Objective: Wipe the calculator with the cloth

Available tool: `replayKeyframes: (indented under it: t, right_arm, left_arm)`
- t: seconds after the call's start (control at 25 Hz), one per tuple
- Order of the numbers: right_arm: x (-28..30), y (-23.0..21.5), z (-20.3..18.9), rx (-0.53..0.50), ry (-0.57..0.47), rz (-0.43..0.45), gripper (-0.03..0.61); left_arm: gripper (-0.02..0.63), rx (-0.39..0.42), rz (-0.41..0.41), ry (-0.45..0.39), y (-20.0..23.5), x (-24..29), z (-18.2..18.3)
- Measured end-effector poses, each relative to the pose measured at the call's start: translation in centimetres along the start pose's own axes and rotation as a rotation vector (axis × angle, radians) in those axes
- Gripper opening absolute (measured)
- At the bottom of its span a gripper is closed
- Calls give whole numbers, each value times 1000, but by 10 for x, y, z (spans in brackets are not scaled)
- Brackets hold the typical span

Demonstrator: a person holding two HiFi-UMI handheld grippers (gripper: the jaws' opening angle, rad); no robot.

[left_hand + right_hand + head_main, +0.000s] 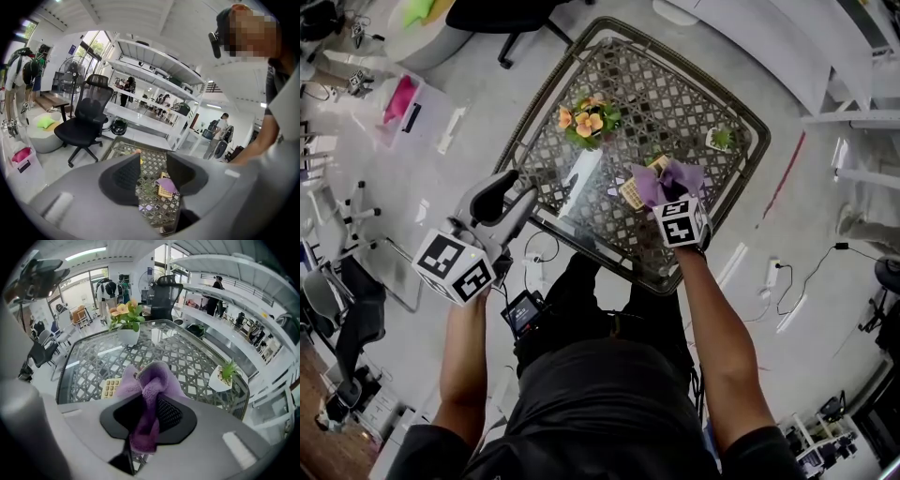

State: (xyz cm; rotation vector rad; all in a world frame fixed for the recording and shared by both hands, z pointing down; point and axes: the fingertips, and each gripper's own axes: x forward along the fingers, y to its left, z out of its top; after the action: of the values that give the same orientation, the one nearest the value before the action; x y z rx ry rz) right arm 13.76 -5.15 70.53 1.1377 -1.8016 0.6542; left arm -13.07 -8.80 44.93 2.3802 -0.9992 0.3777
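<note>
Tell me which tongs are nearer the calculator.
Right. The right tongs, shut on the purple cloth, sit right at the calculator; the left tongs, open, hang by the table edge, clearly farther off.

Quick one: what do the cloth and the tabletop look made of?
The cloth looks like microfibre or terry: purple, soft fuzzy pile. The tabletop seems glass, glossy and clear with reflections, over a matte woven lattice, perhaps rattan.

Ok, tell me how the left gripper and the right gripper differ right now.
The left gripper has its jaws apart and empty; the right gripper is shut on the purple cloth. The left hangs by the table edge; the right is at the calculator. Both carry marker cubes.
</note>
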Motion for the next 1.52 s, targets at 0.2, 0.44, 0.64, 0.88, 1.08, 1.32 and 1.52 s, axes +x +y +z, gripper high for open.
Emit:
replayKeyframes:
  t: [0.2, 0.44, 0.64, 0.88, 1.08, 1.32, 1.52]
  right_arm:
    - [4, 10, 9, -14, 1, 19, 72]
    - [12, 19, 20, -9, -7, 51, 72]
    - [18, 22, 26, 12, 9, 73, 73]
    - [0, 10, 48, 109, -47, 80, 74]
    - [-39, -7, 90, 275, -200, 94, 73]
    - [-75, -23, 124, 407, -345, 119, 74]
    - [-84, -26, 133, 498, -433, 143, 73]
  left_arm:
    - [229, -6, 5, -1, 5, 1, 4]
    - [229, -17, 16, 0, 12, 0, 1]
    - [229, -19, 17, 1, 13, -2, -1]
    - [229, -12, 15, -13, 14, -6, 3]
    - [229, -9, 4, -35, 10, -6, 12]
    - [229, -8, -7, -40, 6, -5, 13]
    - [229, -8, -2, -21, 7, -7, 7]
